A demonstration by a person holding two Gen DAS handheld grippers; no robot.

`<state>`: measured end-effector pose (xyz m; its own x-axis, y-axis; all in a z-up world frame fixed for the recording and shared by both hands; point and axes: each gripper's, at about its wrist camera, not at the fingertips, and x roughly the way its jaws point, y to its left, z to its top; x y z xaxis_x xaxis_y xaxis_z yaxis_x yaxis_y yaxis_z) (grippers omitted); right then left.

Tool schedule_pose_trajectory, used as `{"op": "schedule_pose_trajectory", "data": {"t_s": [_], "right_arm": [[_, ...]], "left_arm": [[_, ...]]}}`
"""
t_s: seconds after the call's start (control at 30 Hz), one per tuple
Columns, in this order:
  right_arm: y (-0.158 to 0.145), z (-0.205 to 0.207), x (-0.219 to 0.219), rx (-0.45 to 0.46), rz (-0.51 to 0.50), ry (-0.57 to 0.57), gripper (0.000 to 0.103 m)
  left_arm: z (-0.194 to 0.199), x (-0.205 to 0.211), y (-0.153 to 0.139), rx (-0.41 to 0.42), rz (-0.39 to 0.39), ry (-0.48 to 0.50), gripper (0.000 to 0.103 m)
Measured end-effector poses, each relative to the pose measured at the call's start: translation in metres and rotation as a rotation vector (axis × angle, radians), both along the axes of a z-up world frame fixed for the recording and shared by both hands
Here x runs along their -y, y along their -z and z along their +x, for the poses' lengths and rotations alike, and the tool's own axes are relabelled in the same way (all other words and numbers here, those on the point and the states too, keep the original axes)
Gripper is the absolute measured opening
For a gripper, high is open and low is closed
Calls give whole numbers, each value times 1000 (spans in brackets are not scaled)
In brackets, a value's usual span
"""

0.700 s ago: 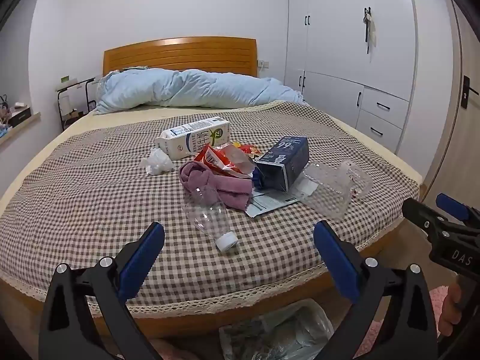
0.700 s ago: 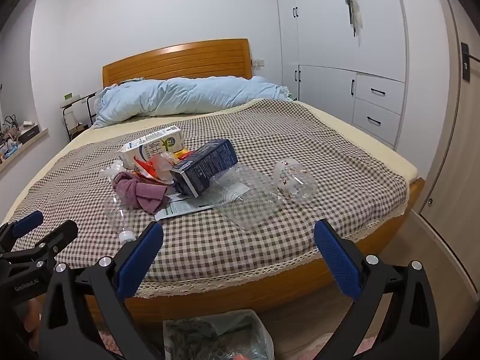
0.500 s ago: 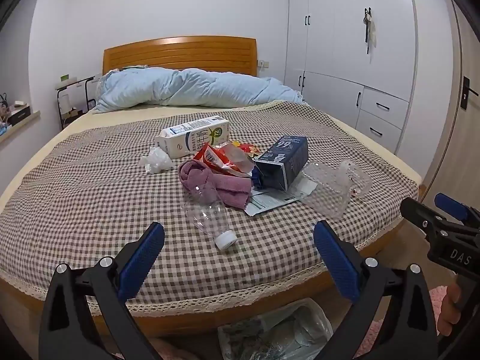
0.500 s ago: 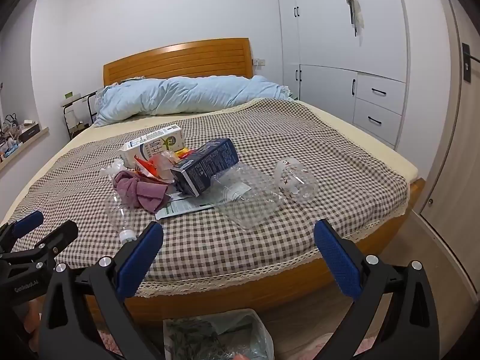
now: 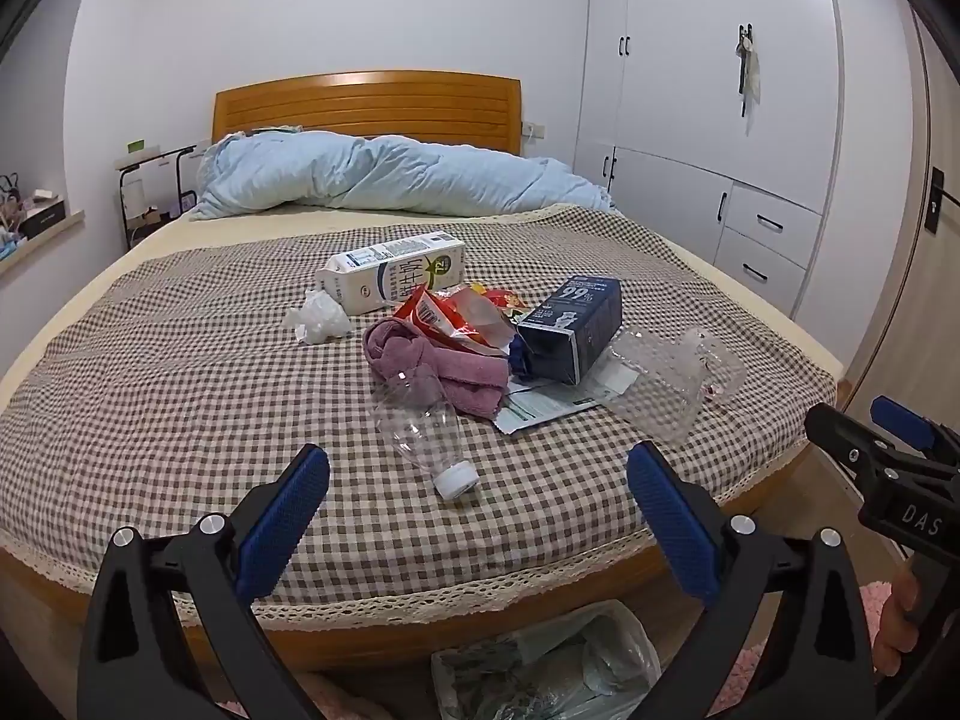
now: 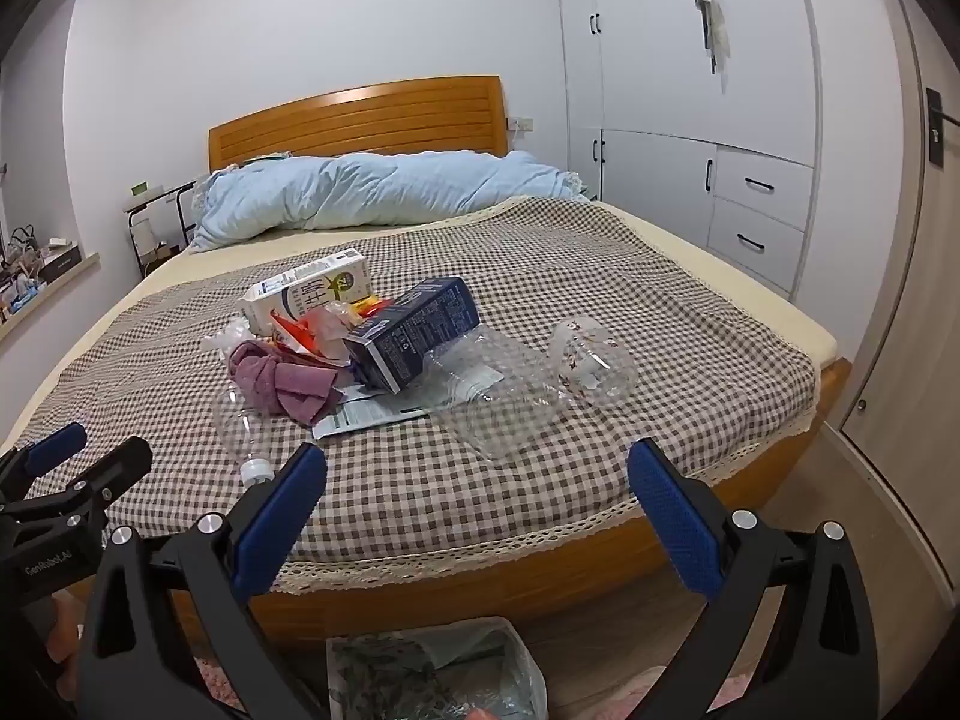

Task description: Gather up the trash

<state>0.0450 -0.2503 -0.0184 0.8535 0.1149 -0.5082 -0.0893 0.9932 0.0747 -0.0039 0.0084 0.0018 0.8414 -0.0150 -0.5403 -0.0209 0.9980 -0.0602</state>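
Both the left claw [image 5: 477, 489] and the right claw [image 6: 477, 489] are spread wide and empty above the trash bag [image 5: 540, 666], ready to reach the clear plastic bottle [image 5: 423, 429] on the bed [image 5: 180, 396].

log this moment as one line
phase: approach | left gripper: open, empty | right gripper: open, empty | trash: on bed | bag: below
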Motion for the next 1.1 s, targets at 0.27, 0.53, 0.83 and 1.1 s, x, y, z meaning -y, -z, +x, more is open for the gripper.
{"op": "schedule_pose_trajectory", "data": {"t_s": [0.27,0.53,0.83,1.1], "right_arm": [[-1,-2,2,0,3,4,97],[-2,-2,4,3,4,9,97],[-4,-3,5,7,2,9,97],[-5,-4,5,8,1,10,97]], "left_arm": [[0,2,-1,0,5,3,97],[0,1,-2,4,-4,2,97],[-1,0,-4,9,-11,2,97],[-4,1,-4,14,-20,12,97]]}}
